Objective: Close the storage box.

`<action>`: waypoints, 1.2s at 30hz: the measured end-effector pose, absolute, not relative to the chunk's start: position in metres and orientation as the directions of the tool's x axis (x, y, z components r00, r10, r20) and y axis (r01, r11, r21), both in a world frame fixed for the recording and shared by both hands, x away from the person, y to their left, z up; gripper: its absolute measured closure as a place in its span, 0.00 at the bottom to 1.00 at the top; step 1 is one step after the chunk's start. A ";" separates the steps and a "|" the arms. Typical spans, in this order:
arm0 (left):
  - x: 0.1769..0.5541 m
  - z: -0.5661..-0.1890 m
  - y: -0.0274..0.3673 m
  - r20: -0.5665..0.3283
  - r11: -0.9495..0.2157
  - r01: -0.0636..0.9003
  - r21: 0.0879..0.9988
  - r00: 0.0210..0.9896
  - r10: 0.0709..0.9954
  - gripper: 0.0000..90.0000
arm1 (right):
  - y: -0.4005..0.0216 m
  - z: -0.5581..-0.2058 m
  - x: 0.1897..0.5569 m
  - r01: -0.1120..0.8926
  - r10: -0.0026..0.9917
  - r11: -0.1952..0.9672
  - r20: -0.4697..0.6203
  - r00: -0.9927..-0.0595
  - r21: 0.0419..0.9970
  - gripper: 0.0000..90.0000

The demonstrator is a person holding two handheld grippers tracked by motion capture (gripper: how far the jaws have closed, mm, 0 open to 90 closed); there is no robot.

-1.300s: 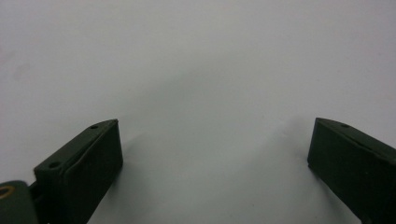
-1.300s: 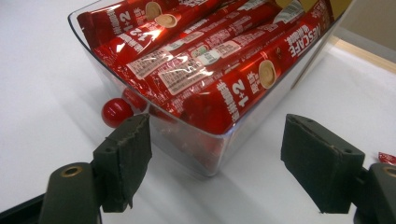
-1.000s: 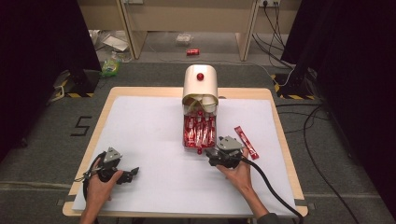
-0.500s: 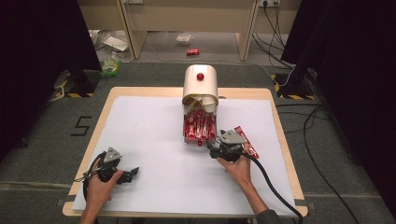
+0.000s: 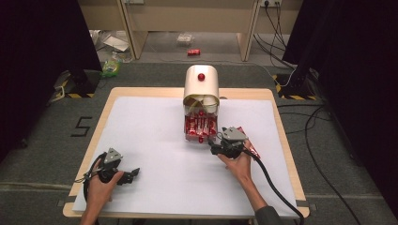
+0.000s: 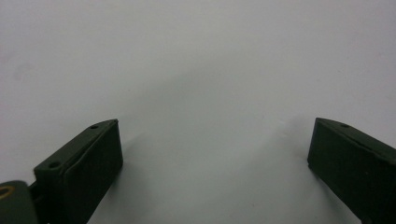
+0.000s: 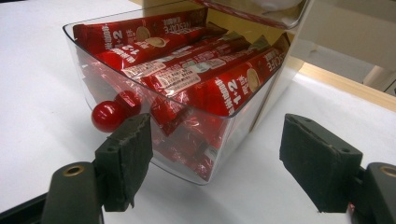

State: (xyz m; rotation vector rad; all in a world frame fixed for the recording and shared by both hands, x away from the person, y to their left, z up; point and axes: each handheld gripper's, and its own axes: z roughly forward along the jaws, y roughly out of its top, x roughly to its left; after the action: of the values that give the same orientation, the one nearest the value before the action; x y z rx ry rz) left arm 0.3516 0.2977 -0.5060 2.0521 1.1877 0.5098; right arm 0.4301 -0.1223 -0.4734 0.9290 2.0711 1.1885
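Note:
A cream dispenser box (image 5: 201, 86) stands at the table's far middle, its clear drawer (image 5: 200, 127) pulled out and full of red coffee sachets (image 7: 187, 74). The drawer (image 7: 233, 126) has a red ball knob (image 7: 108, 115) on its front. My right gripper (image 5: 215, 144) is open just in front of the drawer's right corner, with nothing between its jaws (image 7: 215, 154). A loose red sachet (image 5: 248, 144) lies on the sheet right beside that hand. My left gripper (image 5: 134, 173) rests open on the white sheet near the front left, jaws (image 6: 215, 158) wide over bare paper.
A white sheet (image 5: 155, 140) covers most of the wooden table (image 5: 281, 122). A thick black cable (image 5: 274, 183) trails from the right gripper to the table's front right. On the floor beyond lie a red packet (image 5: 194, 52) and other litter.
My right gripper has moved forward and slightly right, up to the drawer's front corner, and now covers part of the loose sachet. The left gripper has stayed put.

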 end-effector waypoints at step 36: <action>0.352 -0.506 0.298 -0.009 -0.334 0.589 0.736 0.502 0.865 0.03 | -0.122 -0.473 0.450 0.319 0.834 0.301 -0.087 -0.544 0.899 0.29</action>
State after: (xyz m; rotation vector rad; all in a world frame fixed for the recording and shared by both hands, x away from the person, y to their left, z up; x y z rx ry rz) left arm 0.3516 0.2977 -0.5060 2.0522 1.1876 0.5107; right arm 0.4503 -0.1219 -0.4734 1.0219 2.0165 1.2052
